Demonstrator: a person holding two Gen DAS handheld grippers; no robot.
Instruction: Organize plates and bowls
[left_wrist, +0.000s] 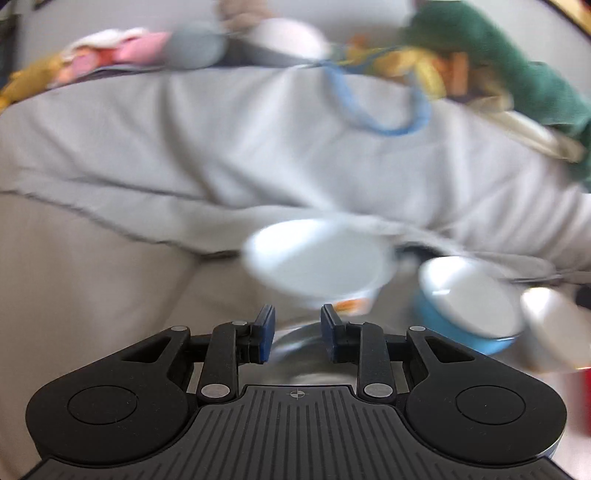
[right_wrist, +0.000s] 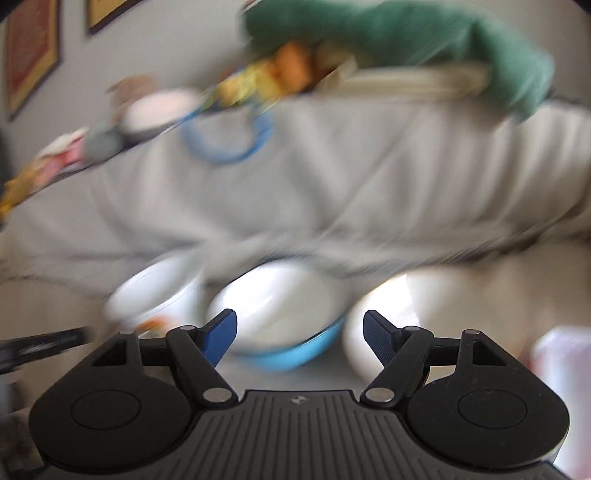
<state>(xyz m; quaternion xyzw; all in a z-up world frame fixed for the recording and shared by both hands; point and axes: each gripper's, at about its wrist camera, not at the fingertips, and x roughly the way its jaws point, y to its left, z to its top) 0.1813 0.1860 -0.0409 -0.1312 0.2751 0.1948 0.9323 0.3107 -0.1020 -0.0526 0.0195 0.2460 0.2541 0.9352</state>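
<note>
Both views are blurred by motion. In the left wrist view a white bowl (left_wrist: 317, 258) with an orange mark low on its side stands just beyond my left gripper (left_wrist: 297, 332), whose jaws stand partly apart and empty. A bowl that is blue outside and white inside (left_wrist: 469, 299) sits to its right, and a white bowl (left_wrist: 554, 325) lies at the right edge. A shiny metal dish (left_wrist: 306, 336) shows between the fingers. In the right wrist view my right gripper (right_wrist: 299, 336) is wide open in front of the blue bowl (right_wrist: 280, 314), with the orange-marked bowl (right_wrist: 155, 291) left and a white bowl (right_wrist: 391, 321) right.
A grey sofa cushion (left_wrist: 221, 147) rises behind the bowls. On its top lie a green cloth (left_wrist: 498, 55), a blue cord loop (left_wrist: 380, 107), a white bowl (left_wrist: 288, 37) and coloured clutter. Framed pictures (right_wrist: 29, 51) hang on the wall at left. A white and red object (right_wrist: 561, 373) stands at right.
</note>
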